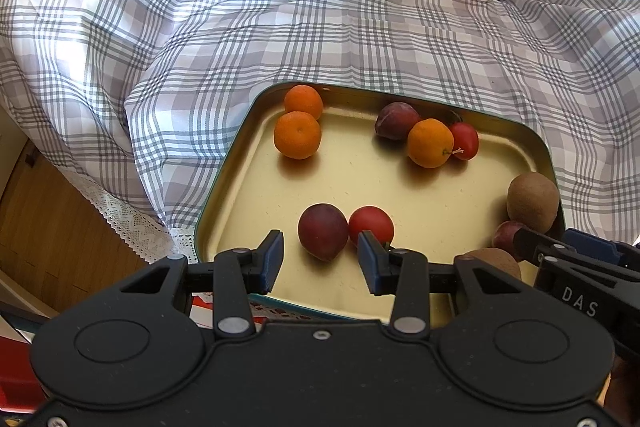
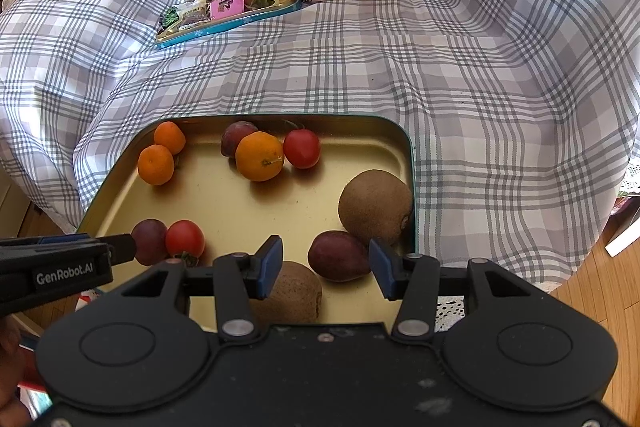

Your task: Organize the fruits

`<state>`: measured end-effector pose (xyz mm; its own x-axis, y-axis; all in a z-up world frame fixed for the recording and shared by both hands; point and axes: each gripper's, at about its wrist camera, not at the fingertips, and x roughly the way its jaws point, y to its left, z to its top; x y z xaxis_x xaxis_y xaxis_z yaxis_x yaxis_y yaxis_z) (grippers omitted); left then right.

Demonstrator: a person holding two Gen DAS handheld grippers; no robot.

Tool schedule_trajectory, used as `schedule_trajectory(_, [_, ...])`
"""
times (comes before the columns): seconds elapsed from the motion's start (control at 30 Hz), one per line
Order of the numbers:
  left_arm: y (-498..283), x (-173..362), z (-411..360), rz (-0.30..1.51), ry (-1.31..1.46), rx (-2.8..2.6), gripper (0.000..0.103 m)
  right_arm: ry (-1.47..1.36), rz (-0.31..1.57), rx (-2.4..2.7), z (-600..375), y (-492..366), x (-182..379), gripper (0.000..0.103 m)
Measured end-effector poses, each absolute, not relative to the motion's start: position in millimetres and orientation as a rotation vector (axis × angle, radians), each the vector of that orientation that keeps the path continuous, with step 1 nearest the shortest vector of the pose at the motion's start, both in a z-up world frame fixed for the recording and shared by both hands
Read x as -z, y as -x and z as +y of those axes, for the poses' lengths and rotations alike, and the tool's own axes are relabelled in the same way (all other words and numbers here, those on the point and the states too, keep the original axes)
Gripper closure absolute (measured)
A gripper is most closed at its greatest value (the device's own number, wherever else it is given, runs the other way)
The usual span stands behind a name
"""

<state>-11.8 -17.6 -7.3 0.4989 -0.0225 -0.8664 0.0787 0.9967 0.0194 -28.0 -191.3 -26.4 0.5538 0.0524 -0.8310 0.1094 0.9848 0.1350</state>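
Over the near edge of the gold rectangular metal tray (image 1: 248,195), the left gripper (image 1: 320,261) hangs released, a dark purple plum (image 1: 323,235) between its fingers untouched. Toward the tray's right corner, the right gripper (image 2: 326,269) is likewise unclenched around another plum (image 2: 339,255), beside a brown fuzzy kiwi (image 2: 374,207).

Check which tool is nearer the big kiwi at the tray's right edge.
Right. The right tool hangs just in front of the big kiwi, over a plum. The left tool sits farther left, by the other plum.
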Motion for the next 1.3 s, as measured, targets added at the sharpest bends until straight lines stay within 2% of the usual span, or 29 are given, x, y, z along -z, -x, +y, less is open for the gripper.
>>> schedule_trajectory(1.3, [7.1, 9.2, -18.3, 1.084, -0.048, 0.068, 0.054, -0.179, 0.99, 0.032, -191.3, 27.3, 26.4, 0.051])
